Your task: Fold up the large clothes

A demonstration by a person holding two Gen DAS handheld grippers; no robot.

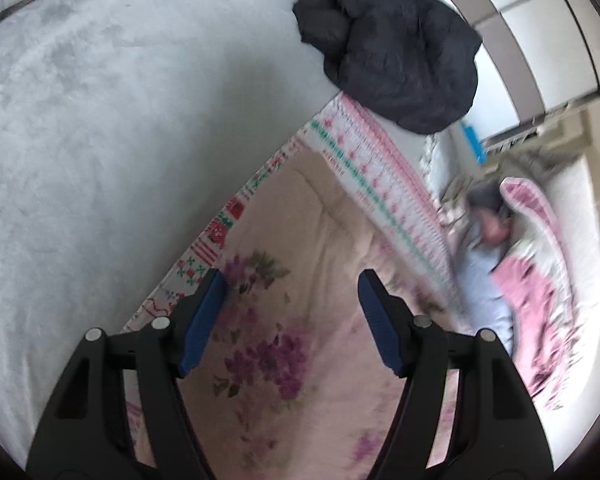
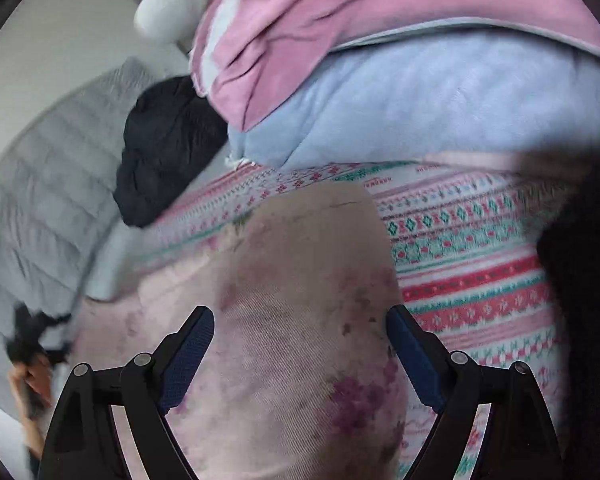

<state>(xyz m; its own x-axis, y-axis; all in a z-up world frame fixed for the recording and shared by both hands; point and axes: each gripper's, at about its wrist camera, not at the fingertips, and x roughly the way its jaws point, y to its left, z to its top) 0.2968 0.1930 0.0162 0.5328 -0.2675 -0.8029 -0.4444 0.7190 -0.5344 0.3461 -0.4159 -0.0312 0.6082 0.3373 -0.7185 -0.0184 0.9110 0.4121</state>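
Observation:
A pale pink floral garment (image 1: 296, 280) lies on a patterned pink, red and green cloth (image 1: 364, 160) on a grey surface. My left gripper (image 1: 292, 284) is open just above the floral garment, with nothing between its blue pads (image 1: 204, 320). In the right wrist view the floral garment (image 2: 300, 288) bulges up close to the camera over the patterned cloth (image 2: 468, 248). My right gripper (image 2: 300, 320) is open with the floral bulge between its fingers, not clamped.
A dark navy jacket (image 1: 392, 48) lies at the far edge of the grey surface (image 1: 120, 120); it also shows in the right wrist view (image 2: 168, 148). A pink and light blue pile (image 2: 380, 60) lies beyond the patterned cloth. My left hand and gripper (image 2: 32, 364) show at lower left.

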